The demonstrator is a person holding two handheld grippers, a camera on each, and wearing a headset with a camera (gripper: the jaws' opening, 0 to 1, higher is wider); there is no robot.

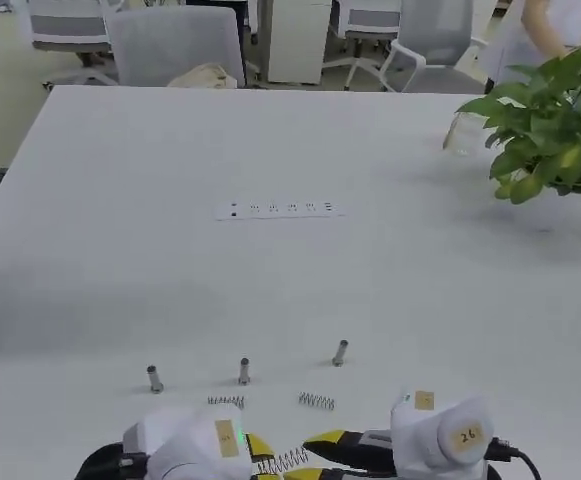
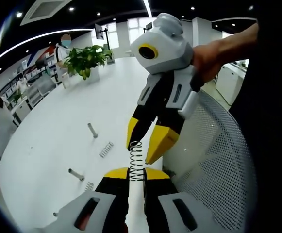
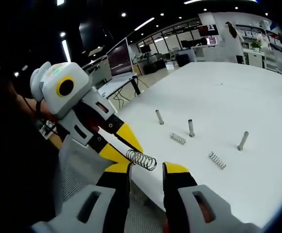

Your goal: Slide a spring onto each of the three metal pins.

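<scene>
The left gripper [image 2: 136, 173] has its two jaws closed on the lower coils of one spring [image 2: 137, 158]. In the left gripper view the spring stands out from the tips toward 12 o'clock, with the rest of its length free. The right gripper [image 3: 148, 168] has its jaws apart and carries nothing. In the right gripper view the free end of the spring is just above the gap between its yellow tips, nearer to the tip at 9 o'clock, and I cannot tell if it touches that tip. I judge that the step in hand is to prepare this spring for a first pin, perhaps with the right gripper steadying the free end. To do it well, the pinch should be light and near one end only, so that the coils are not crushed and the other end is left open. The axis of the spring should then be brought in line with the pin before lowering, because a soft spring bends aside easily. Going outward in the head view, both grippers are at the near edge of the table [image 1: 270, 150]. Two loose springs lie flat there, one [image 1: 226, 401] between 10 and 11 o'clock from the held spring and the other [image 1: 316, 401] at 1 o'clock. Behind them three bare pins stand in a row: the left pin [image 1: 155, 378] at 10 o'clock, the middle pin [image 1: 244, 371] at 11 and the right pin [image 1: 340, 352] at 1 o'clock, all apart from the grippers.
</scene>
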